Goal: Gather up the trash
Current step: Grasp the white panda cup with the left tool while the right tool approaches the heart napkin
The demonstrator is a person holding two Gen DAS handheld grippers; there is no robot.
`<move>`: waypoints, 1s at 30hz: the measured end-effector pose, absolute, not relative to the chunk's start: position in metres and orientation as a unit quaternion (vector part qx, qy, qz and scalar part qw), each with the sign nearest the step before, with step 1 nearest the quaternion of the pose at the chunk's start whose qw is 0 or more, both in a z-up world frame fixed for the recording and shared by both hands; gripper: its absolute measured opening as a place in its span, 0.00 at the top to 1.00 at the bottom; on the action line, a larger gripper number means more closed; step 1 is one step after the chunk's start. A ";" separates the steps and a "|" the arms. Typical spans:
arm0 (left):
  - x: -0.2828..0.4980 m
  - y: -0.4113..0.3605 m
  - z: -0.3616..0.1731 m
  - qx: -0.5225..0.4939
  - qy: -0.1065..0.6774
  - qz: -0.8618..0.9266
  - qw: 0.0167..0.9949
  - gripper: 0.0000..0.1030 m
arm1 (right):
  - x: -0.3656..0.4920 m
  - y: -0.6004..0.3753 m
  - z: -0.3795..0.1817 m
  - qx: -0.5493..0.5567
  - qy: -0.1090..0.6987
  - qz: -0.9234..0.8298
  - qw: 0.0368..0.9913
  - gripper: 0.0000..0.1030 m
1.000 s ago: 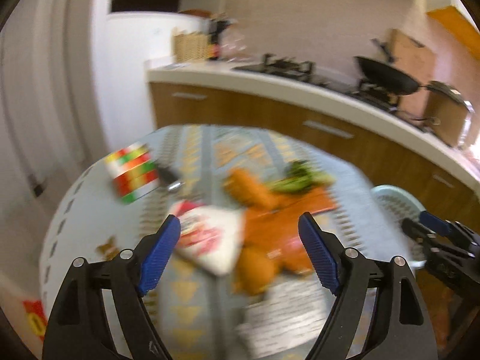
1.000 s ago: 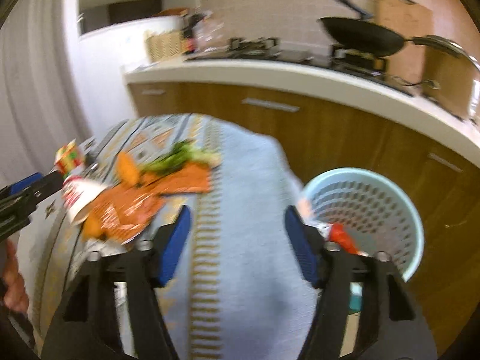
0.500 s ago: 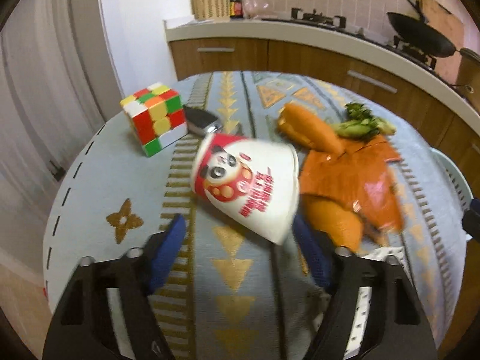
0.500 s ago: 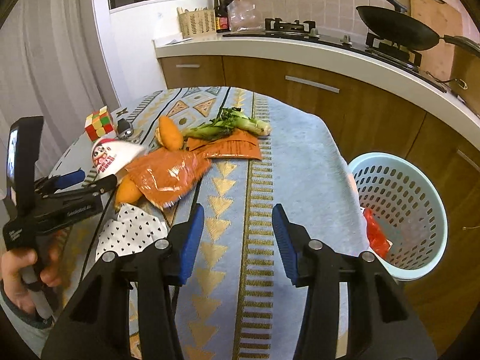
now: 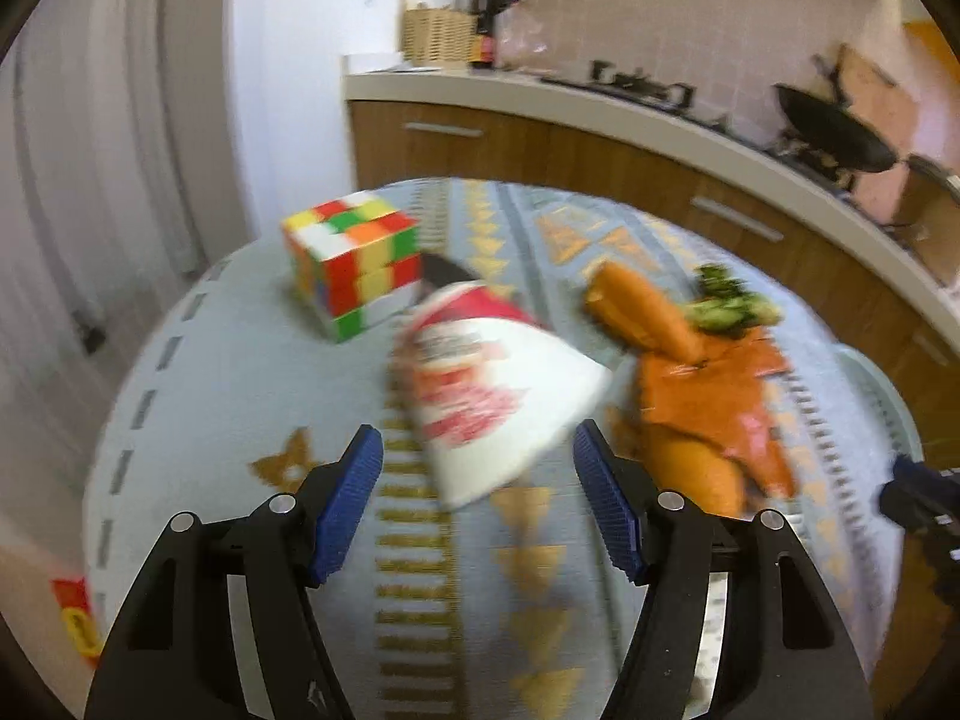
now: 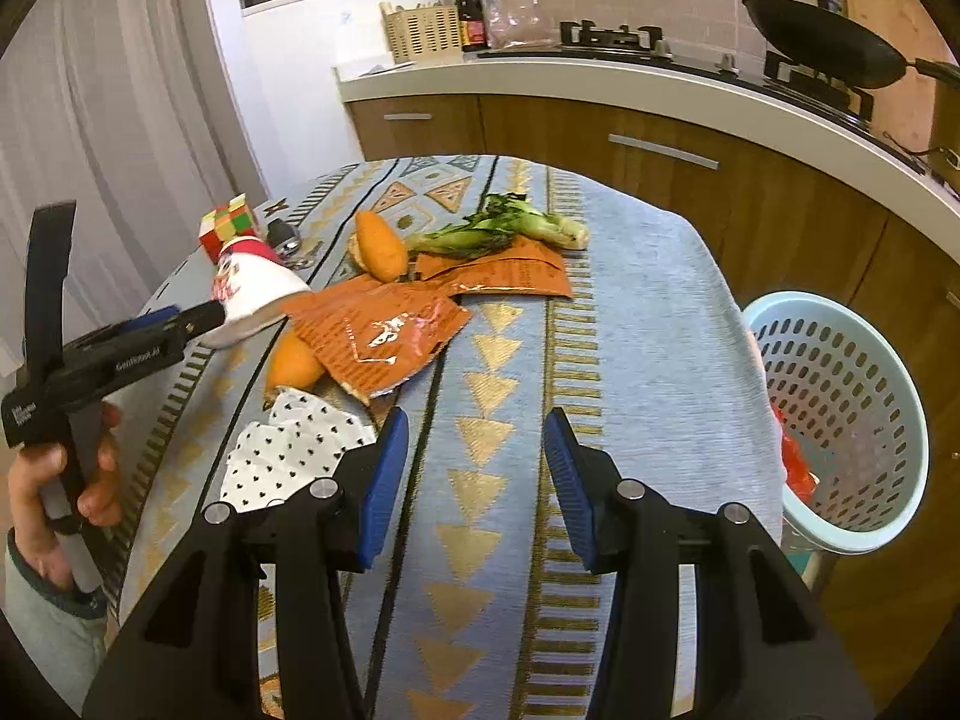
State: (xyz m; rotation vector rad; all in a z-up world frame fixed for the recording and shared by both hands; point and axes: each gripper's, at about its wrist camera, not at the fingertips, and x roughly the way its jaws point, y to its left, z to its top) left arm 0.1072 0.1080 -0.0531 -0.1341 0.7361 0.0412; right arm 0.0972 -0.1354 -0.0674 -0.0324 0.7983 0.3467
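Left wrist view: left gripper [image 5: 477, 495] with jaws opening, pads clear of the white paper cup [image 5: 492, 384] lying tipped between the fingertips, mid-table. Rubik's cube [image 5: 354, 264] toward the far left edge, orange wrapper [image 5: 708, 396] toward the right edge.

Right wrist view: right gripper [image 6: 474, 480] fingers apart, nothing between, over bare tablecloth [image 6: 648, 348]. Blue basket [image 6: 840, 420] just off the table's right edge.

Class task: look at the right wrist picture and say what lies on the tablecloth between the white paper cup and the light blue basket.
In the right wrist view, crumpled orange wrappers lie just beside the paper cup; after them only bare patterned tablecloth runs to the basket.
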 end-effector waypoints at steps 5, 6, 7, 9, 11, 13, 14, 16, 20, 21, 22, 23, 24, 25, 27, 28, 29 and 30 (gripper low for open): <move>0.113 0.114 -0.055 -0.107 0.363 0.000 0.926 0.21 | 0.100 -0.136 -0.070 -0.012 0.391 0.168 0.905 0.58; 0.114 0.119 -0.056 -0.118 0.366 0.010 0.923 0.21 | 0.101 -0.136 -0.071 -0.012 0.392 0.169 0.904 0.58; 0.118 0.126 -0.057 -0.133 0.368 0.019 0.920 0.21 | 0.101 -0.136 -0.072 -0.012 0.393 0.171 0.904 0.58; 0.124 0.141 -0.059 -0.172 0.368 0.020 0.914 0.21 | 0.101 -0.134 -0.073 -0.015 0.393 0.175 0.903 0.58; 0.132 0.144 -0.060 -0.188 0.375 0.012 0.908 0.23 | 0.101 -0.131 -0.074 -0.017 0.394 0.179 0.902 0.58; 0.145 0.140 -0.063 -0.184 0.388 0.000 0.903 0.25 | 0.100 -0.127 -0.076 -0.019 0.394 0.187 0.900 0.58; 0.150 0.137 -0.064 -0.180 0.392 0.000 0.902 0.31 | 0.099 -0.125 -0.077 -0.019 0.394 0.192 0.898 0.58; 0.161 0.130 -0.069 -0.175 0.401 -0.002 0.899 0.40 | 0.098 -0.121 -0.079 -0.020 0.395 0.205 0.895 0.58; 0.173 0.118 -0.074 -0.172 0.400 0.001 0.900 0.45 | 0.093 -0.109 -0.087 -0.018 0.402 0.242 0.883 0.55; 0.173 0.117 -0.074 -0.171 0.397 0.002 0.902 0.47 | 0.092 -0.106 -0.089 -0.018 0.404 0.248 0.880 0.52; 0.173 0.116 -0.074 -0.170 0.394 0.002 0.903 0.50 | 0.091 -0.103 -0.091 -0.019 0.404 0.251 0.879 0.47; 0.171 0.115 -0.073 -0.168 0.391 0.003 0.905 0.54 | 0.091 -0.100 -0.093 -0.022 0.406 0.254 0.878 0.44; 0.169 0.116 -0.072 -0.170 0.388 0.001 0.906 0.55 | 0.092 -0.096 -0.096 -0.024 0.410 0.257 0.875 0.44; 0.166 0.118 -0.070 -0.176 0.383 -0.003 0.907 0.58 | 0.094 -0.092 -0.099 -0.025 0.415 0.261 0.871 0.44; 0.160 0.119 -0.065 -0.179 0.376 -0.009 0.909 0.61 | 0.098 -0.086 -0.103 -0.024 0.421 0.265 0.867 0.44; 0.158 0.118 -0.063 -0.175 0.374 -0.007 0.911 0.61 | 0.102 -0.082 -0.105 -0.026 0.424 0.267 0.865 0.44; 0.155 0.117 -0.061 -0.169 0.371 -0.005 0.913 0.61 | 0.105 -0.079 -0.107 -0.029 0.426 0.265 0.864 0.44; 0.153 0.117 -0.060 -0.167 0.370 -0.005 0.914 0.62 | 0.108 -0.075 -0.108 -0.034 0.429 0.264 0.863 0.44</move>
